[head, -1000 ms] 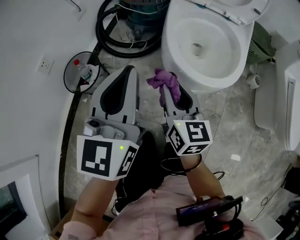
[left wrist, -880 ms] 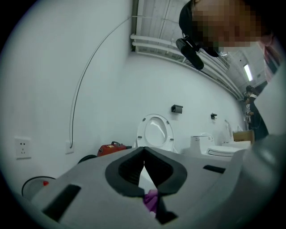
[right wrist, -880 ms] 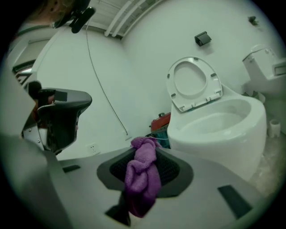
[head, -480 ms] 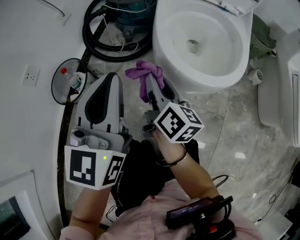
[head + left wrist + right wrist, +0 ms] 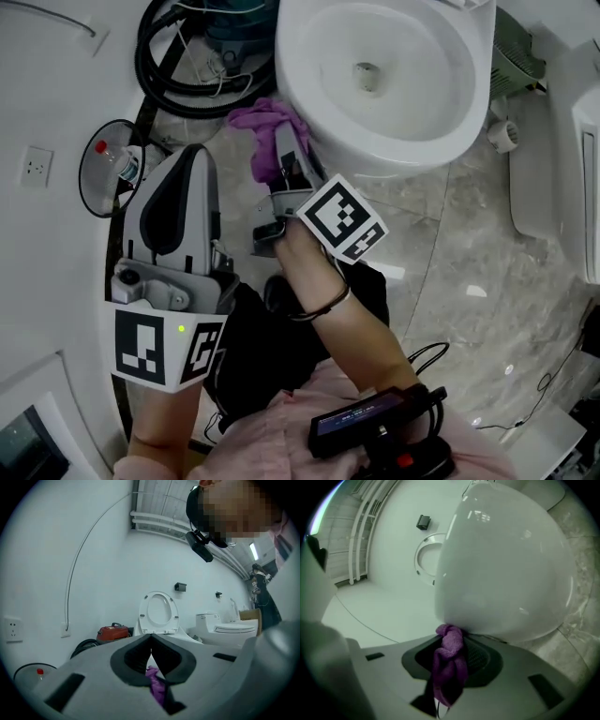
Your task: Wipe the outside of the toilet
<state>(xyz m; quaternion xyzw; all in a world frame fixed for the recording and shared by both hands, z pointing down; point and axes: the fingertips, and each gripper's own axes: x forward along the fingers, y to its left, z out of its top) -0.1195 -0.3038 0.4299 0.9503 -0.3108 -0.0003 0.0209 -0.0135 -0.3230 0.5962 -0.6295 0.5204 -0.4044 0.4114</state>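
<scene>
Right claw (image 5: 284, 150) sank and rolled — purple cloth (image 5: 259, 122) clamped, now touching toilet bowl (image 5: 412, 150) outside | left claw (image 5: 191, 154) closed, empty

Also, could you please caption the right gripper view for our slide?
Right gripper holds a purple cloth against the outside of the white toilet bowl.

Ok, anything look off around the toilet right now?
Nothing spilled or broken. Only clutter: a coiled black hose beside the toilet and a red-capped bottle on the floor by the wall.
</scene>
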